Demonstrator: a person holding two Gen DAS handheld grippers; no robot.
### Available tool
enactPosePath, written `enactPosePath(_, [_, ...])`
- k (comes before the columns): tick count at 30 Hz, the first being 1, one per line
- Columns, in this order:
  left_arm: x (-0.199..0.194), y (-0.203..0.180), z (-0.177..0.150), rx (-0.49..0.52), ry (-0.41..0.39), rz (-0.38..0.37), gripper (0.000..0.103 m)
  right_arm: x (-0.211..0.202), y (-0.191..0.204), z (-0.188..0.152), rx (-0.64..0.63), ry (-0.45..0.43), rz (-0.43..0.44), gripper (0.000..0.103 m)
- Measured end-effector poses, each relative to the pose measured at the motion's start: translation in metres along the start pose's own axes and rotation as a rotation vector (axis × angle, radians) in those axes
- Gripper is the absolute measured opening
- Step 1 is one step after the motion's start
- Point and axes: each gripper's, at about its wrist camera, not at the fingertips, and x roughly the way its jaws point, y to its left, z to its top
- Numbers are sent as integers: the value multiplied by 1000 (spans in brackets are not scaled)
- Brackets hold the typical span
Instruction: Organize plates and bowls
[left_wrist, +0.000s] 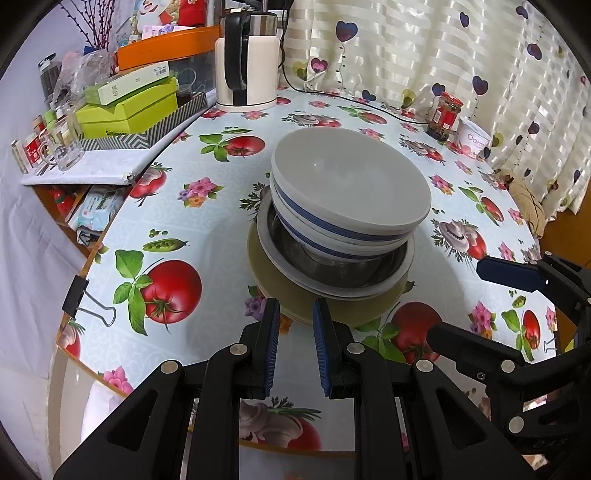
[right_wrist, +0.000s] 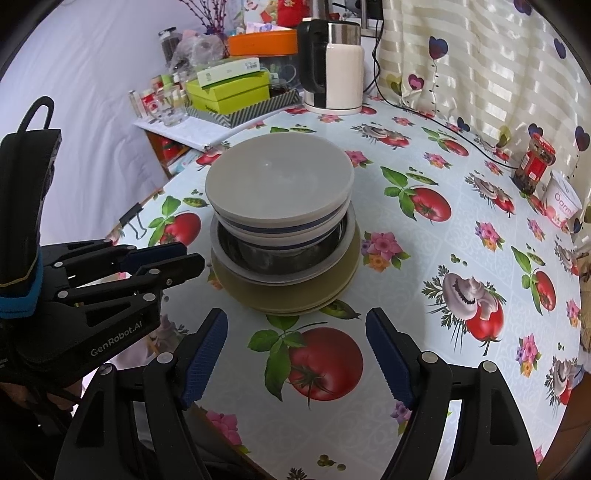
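One stack stands mid-table: a white bowl (left_wrist: 351, 184) on a blue-striped bowl (left_wrist: 332, 230), in a steel bowl (left_wrist: 343, 269), on a white plate (left_wrist: 400, 278), on olive plates (left_wrist: 273, 288). The right wrist view shows the same white bowl (right_wrist: 279, 181), striped bowl (right_wrist: 280, 230), steel bowl (right_wrist: 280, 258) and olive plates (right_wrist: 288, 295). My left gripper (left_wrist: 295, 321) hangs just before the olive plates' near edge, jaws a narrow gap apart, empty; it shows in the right wrist view (right_wrist: 177, 258). My right gripper (right_wrist: 295, 328) is wide open and empty, short of the stack; it shows in the left wrist view (left_wrist: 465, 306).
A white kettle (left_wrist: 247, 62) and its cord stand at the back. Green boxes (left_wrist: 129, 107) and glasses (left_wrist: 66, 147) fill a side shelf at left. A red-lidded jar (left_wrist: 445, 114) and a white tub (left_wrist: 474, 138) stand by the curtain. A binder clip (left_wrist: 85, 299) grips the tablecloth edge.
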Motion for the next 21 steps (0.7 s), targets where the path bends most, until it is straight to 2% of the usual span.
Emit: enactPosePath(21, [3,-4,-1,11,10,2,19,0,1,0,0,0,-1,78])
